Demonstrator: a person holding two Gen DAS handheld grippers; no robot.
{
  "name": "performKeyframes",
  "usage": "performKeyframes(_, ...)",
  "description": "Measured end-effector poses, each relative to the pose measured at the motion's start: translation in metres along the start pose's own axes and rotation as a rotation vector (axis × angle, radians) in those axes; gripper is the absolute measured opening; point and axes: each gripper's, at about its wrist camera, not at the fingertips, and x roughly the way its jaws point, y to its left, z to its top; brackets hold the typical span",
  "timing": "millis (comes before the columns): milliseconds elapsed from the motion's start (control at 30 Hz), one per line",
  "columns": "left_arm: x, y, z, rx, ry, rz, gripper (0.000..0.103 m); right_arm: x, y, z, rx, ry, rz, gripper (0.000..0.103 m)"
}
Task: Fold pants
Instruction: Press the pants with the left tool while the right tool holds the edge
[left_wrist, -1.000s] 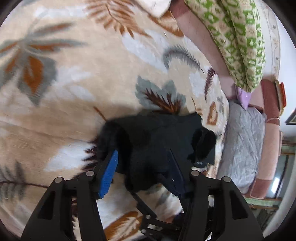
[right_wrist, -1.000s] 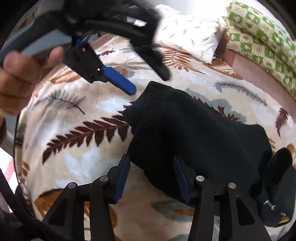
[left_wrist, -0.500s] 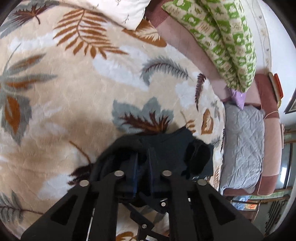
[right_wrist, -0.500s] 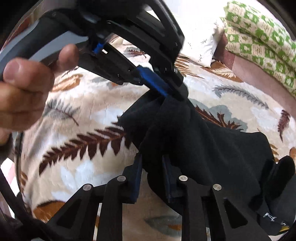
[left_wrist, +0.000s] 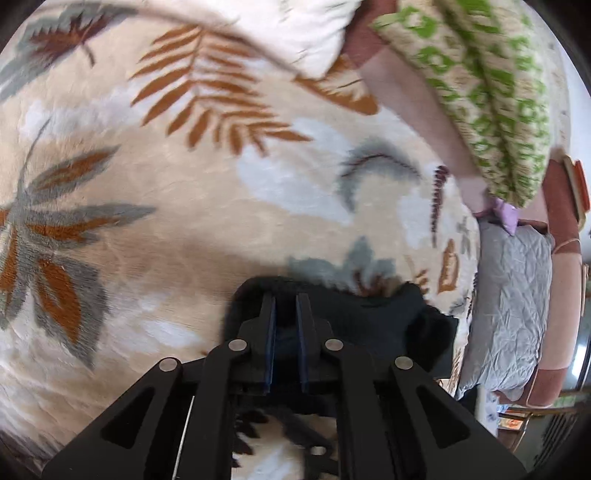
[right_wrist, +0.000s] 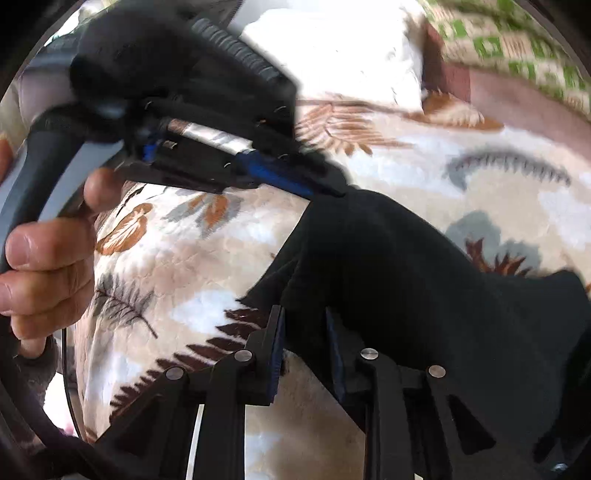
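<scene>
Black pants (left_wrist: 369, 325) lie bunched on a beige leaf-print blanket (left_wrist: 184, 221). My left gripper (left_wrist: 286, 299) is shut on a fold of their edge, with dark cloth pinched between its blue pads. In the right wrist view the left gripper (right_wrist: 332, 190) holds a raised corner of the pants (right_wrist: 424, 295), and a hand (right_wrist: 44, 266) grips its handle. The right gripper (right_wrist: 304, 314) has black cloth pressed between its pads, and its jaws are opening slightly. The cloth hangs taut between the two grippers, above the blanket.
A white pillow (left_wrist: 314, 33) lies at the far end of the bed. A green-patterned quilt (left_wrist: 498, 92) runs along the right side. Beyond the bed's right edge is a grey quilted cover (left_wrist: 513, 302). Bare blanket spreads to the left.
Both grippers stood open around the pants' edge a second ago. They have closed on it, lifted the cloth off the blanket and carried it toward the pillow end.
</scene>
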Motion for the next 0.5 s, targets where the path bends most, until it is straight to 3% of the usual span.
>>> performKeyframes(67, -0.005, 0.008, 0.0, -0.021, 0.01, -0.034, 0.009, -0.002, -0.006, 0.001, 0.038, -0.006, 0.029, 0.025)
performKeyframes(167, -0.025, 0.017, -0.006, -0.016, 0.012, -0.079, 0.009, -0.025, -0.006, -0.003, 0.057, -0.045, 0.073, 0.038)
performKeyframes(233, -0.04, 0.022, -0.01, -0.003, -0.022, -0.052, 0.014, -0.042, -0.001, -0.007, 0.009, -0.07, 0.022, 0.065)
performKeyframes(267, -0.043, 0.024, -0.01, -0.004, -0.029, -0.042, 0.02, -0.046, 0.004, -0.01, -0.039, -0.064, -0.026, 0.07)
performKeyframes(333, -0.045, 0.032, -0.011, -0.024, -0.031, -0.036, 0.027, -0.048, 0.023, -0.017, -0.179, -0.047, -0.141, 0.07)
performKeyframes(500, -0.034, 0.03, -0.013, -0.007, -0.002, -0.016, 0.027, -0.023, 0.049, -0.029, -0.351, 0.005, -0.268, 0.065)
